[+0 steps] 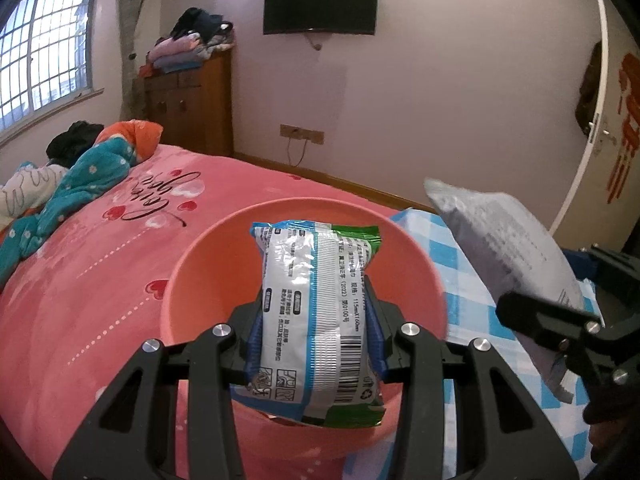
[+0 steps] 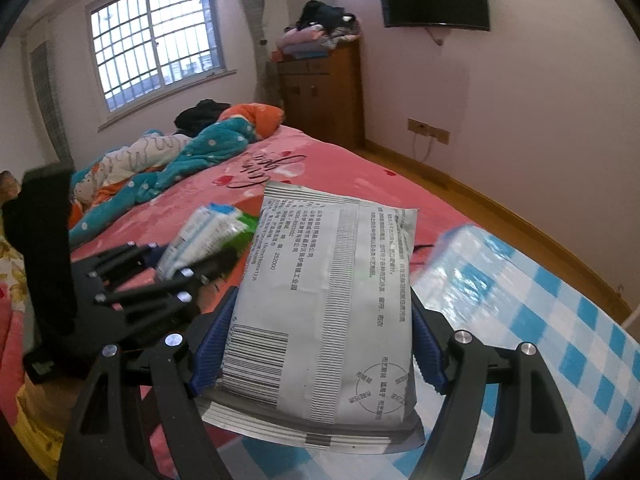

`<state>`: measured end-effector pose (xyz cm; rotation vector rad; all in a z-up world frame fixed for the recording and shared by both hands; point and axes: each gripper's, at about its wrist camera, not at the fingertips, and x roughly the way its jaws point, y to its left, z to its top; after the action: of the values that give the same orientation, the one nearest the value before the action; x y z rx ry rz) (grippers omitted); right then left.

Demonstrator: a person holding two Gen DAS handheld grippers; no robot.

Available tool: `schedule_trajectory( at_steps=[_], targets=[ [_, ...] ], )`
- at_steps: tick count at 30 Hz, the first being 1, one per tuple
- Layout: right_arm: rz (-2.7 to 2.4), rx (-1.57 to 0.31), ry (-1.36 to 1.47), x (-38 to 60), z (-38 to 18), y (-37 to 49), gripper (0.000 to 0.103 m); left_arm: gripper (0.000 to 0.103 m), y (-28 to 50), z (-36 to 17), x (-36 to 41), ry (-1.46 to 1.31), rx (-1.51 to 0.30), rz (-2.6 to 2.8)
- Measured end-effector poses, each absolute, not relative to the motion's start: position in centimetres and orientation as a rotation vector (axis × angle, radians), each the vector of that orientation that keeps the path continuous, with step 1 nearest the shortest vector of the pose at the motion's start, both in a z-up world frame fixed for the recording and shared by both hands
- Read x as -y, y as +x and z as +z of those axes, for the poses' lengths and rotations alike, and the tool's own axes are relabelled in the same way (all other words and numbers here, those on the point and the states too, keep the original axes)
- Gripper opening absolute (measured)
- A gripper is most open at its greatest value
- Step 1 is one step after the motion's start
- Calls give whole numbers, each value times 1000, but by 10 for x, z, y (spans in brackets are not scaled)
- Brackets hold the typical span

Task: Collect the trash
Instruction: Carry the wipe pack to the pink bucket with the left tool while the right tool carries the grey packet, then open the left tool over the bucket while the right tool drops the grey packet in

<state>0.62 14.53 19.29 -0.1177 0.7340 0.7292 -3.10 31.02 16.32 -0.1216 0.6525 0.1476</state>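
Note:
My left gripper (image 1: pixel 314 344) is shut on a white, blue and green wipes packet (image 1: pixel 316 312), held upright over the mouth of a salmon-pink plastic basin (image 1: pixel 208 264) that rests on the bed. My right gripper (image 2: pixel 320 344) is shut on a flat grey printed packet (image 2: pixel 332 312). In the left wrist view that grey packet (image 1: pixel 504 256) and the right gripper (image 1: pixel 560 332) hang just right of the basin. From the right wrist view the left gripper (image 2: pixel 168 276) with the wipes packet (image 2: pixel 208 236) is at the left; the basin is hidden there.
A pink bedspread (image 1: pixel 100 280) covers the bed, with crumpled teal and orange bedding (image 1: pixel 80 184) at its far end. A blue-and-white checked cloth (image 2: pixel 540 320) lies at the right. A wooden dresser (image 1: pixel 192 104) piled with clothes, a wall TV (image 1: pixel 320 2) and a white door (image 1: pixel 600 120) stand behind.

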Motion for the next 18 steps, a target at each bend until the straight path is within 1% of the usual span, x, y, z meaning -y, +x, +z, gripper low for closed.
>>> schedule_trajectory(
  at_steps=[9, 18],
  targets=[
    [774, -739, -118, -178, 196, 29, 77, 43, -20, 151, -335, -145, -679, 181],
    [785, -768, -110, -194, 184, 41, 78, 43, -11, 140, -346, -165, -701, 197]
  ],
)
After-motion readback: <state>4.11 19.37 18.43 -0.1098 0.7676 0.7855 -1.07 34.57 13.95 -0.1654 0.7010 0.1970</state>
